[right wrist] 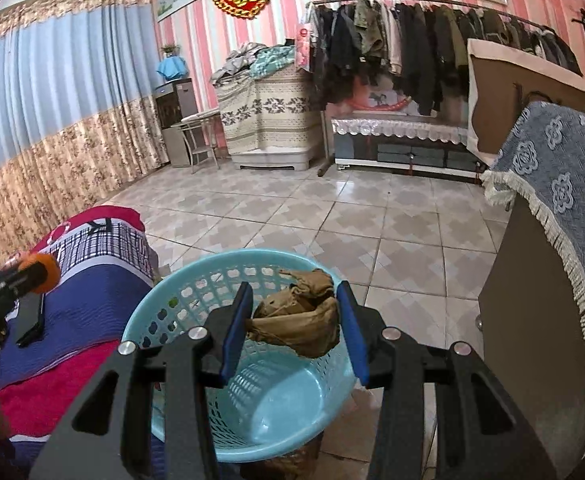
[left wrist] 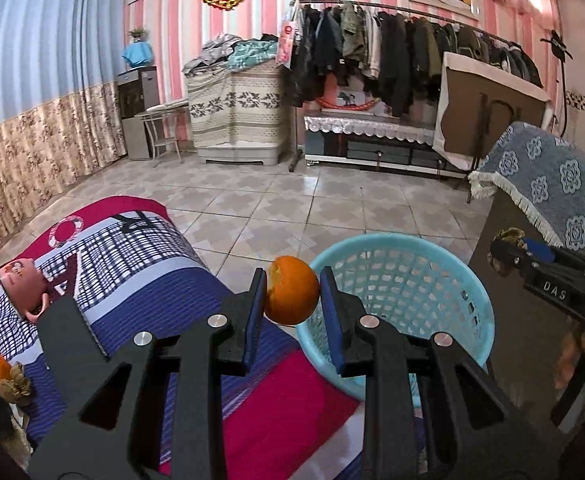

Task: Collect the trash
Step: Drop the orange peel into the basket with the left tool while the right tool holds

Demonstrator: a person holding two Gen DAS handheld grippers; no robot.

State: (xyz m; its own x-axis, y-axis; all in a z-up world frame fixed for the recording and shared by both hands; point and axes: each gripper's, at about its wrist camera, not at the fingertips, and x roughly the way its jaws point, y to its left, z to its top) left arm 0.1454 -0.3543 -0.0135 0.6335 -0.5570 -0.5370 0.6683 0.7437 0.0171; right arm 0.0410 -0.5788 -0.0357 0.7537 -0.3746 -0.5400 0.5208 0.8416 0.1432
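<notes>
My left gripper (left wrist: 292, 280) is shut on an orange fruit with a torn peel (left wrist: 292, 290), held above the bed's edge just left of the light-blue mesh basket (left wrist: 480, 292). In the right wrist view my right gripper (right wrist: 295, 292) is shut on a crumpled brown paper wad (right wrist: 298, 320), which hangs over the open basket (right wrist: 148, 308). The basket's bottom looks bare. The left wrist view shows the right gripper (left wrist: 502, 252) at the right with the brown wad in its tips. The orange (right wrist: 40, 274) shows at the left of the right wrist view.
A bed with a red, blue and checked cover (left wrist: 144, 280) carries a pink mug (left wrist: 20, 284), an orange piece beside a brown crumple (left wrist: 10, 376) and a black phone (right wrist: 32, 316). A brown cabinet under a blue cloth (right wrist: 540, 320) stands right of the basket. Tiled floor lies beyond.
</notes>
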